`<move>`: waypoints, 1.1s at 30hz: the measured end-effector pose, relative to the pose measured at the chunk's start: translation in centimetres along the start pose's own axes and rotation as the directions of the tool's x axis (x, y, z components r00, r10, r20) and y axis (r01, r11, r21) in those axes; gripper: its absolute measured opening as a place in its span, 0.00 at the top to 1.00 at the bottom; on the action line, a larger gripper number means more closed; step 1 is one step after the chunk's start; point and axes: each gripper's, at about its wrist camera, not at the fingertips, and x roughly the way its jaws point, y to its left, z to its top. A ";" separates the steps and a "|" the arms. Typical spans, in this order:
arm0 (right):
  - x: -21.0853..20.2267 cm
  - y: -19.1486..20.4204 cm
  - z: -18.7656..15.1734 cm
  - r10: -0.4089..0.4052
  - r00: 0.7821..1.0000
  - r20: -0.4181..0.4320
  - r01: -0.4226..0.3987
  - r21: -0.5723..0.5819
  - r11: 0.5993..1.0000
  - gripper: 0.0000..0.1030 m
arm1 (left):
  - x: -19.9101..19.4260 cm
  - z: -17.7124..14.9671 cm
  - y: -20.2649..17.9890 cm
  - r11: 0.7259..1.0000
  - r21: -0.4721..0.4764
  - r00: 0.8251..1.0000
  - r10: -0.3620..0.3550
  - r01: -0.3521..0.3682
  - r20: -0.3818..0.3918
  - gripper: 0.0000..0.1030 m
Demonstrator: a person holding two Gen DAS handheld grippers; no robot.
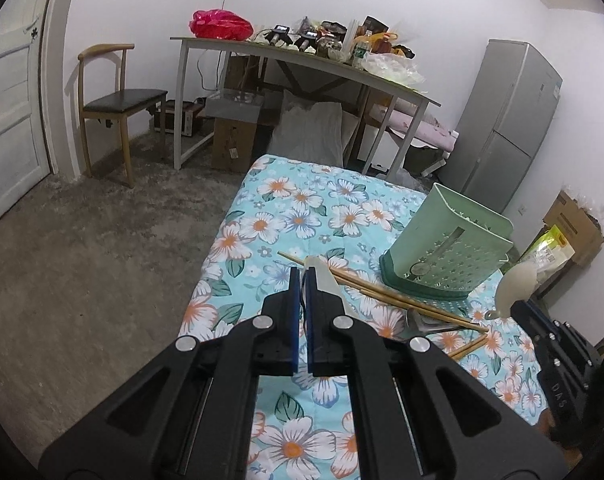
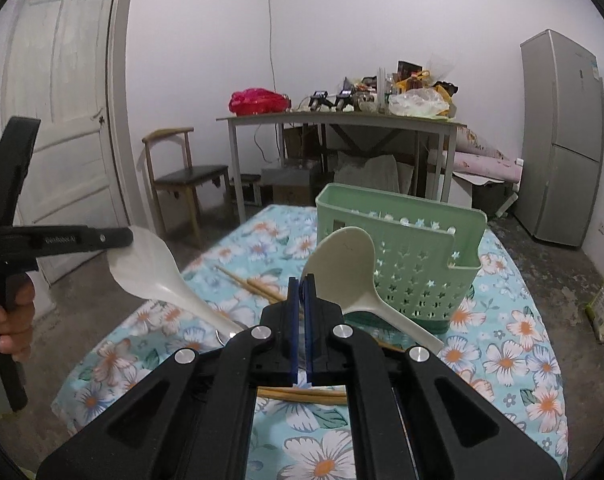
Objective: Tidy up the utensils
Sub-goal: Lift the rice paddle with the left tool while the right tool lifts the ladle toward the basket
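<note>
Left gripper (image 1: pixel 302 276): clamped on white plastic rice paddle (image 2: pixel 149 268) | Right gripper (image 2: pixel 301 284): clamped on cream plastic rice paddle (image 2: pixel 346 268) | Both paddles: raised above floral-cloth counter (image 1: pixel 261 232) | Wooden chopsticks (image 1: pixel 382 292): loose on cloth | Green perforated plastic utensil basket (image 2: pixel 402 256): upright beyond.

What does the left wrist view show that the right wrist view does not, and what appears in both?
Only the left wrist view: the cardboard box by the wall past the fridge, and the left tool seen from behind, shut on a white spoon.
Only the right wrist view: the hand gripping the left tool's handle, and the whole bowl of the cream rice paddle held by the shut right tool.
Both: green utensil basket, chopsticks, floral cloth, cluttered table, chair, fridge.
</note>
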 end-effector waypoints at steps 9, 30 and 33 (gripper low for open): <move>-1.0 -0.3 0.2 0.004 1.000 0.029 -0.005 0.008 1.000 0.98 | -0.6 0.0 -0.5 1.000 0.017 1.000 0.011 -0.011 0.017 0.99; -1.7 -0.3 0.7 -0.003 0.998 0.056 0.002 0.014 1.000 0.98 | -2.3 1.0 -1.6 0.999 0.045 0.998 -0.001 -0.002 0.066 0.99; -1.8 -0.3 0.8 -0.003 0.998 0.060 0.002 0.016 1.000 0.98 | -2.9 1.5 -2.2 0.998 0.061 0.996 -0.012 0.006 0.089 0.99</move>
